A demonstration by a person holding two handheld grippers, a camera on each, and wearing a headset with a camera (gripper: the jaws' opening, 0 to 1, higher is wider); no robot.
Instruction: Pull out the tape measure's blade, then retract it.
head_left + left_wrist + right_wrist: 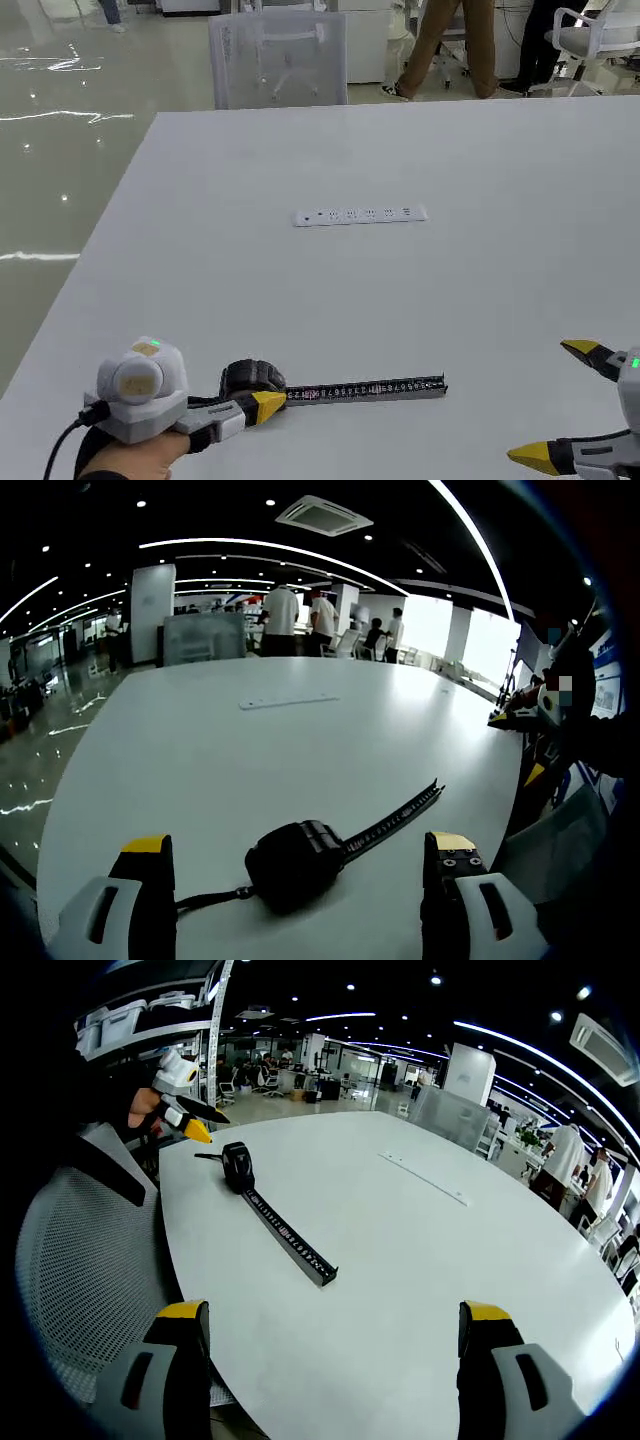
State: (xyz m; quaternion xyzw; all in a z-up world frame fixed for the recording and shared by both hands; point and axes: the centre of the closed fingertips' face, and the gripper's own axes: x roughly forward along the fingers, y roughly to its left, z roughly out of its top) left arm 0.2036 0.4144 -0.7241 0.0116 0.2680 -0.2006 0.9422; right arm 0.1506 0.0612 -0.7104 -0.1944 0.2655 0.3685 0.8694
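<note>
Left tongs (300,843): spread wide, tape measure (252,378) seen between them, not pinched.
Right tongs (334,1311): spread wide, nothing pinched.
Blade (365,389): pulled out, laid flat on table (400,300).

The tape measure's case (252,380) was plain black, and its blade (365,389) looked dark with tiny pale tick marks and a hint of red right by the case, all on a flat white table (420,300). Beyond the case, a white power strip (360,215) pretty much blended into the tabletop, with a pale grey mesh chair (278,60) further back. The left gripper (300,844) and right gripper (334,1311) both had yellow jaw tips on light grey bodies.
</note>
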